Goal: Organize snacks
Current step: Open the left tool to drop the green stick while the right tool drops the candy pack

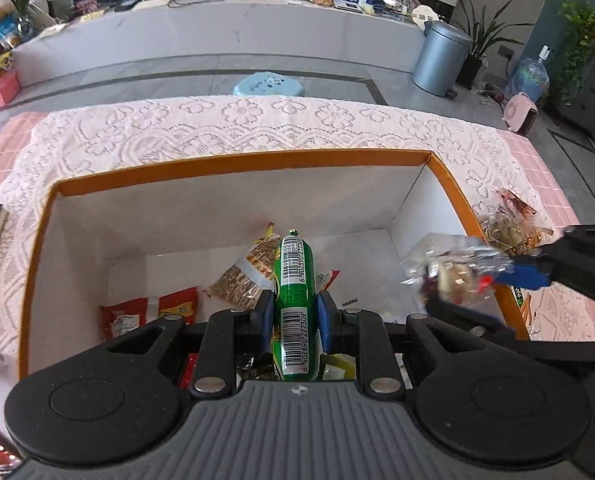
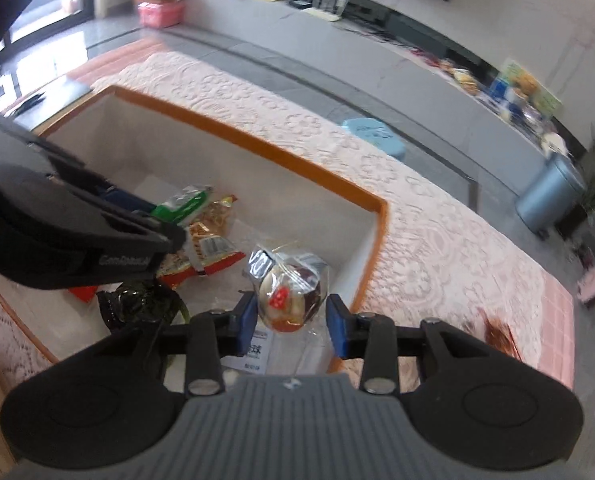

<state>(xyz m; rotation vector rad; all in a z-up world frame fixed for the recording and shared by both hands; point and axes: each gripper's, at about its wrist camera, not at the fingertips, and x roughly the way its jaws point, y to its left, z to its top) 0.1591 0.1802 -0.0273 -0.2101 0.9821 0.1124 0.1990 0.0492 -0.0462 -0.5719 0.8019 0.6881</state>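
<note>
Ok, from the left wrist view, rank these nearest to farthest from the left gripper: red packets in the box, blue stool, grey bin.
1. Red packets: inside the box, just left of the left gripper.
2. Blue stool: on the floor past the table's far edge, centre.
3. Grey bin: farther back, to the right, near the counter.

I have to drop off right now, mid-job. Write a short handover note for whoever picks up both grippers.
Left gripper: shut on the green sausage pack, held above the orange-rimmed box.
Right gripper: open, over the box's right side; the clear-wrapped snack sits between its fingers, apparently being let go.
Done: several snack packets already lie in the box.
Left: drop the green pack in, then fetch the loose snacks on the lace cloth beside the box's right wall.
</note>
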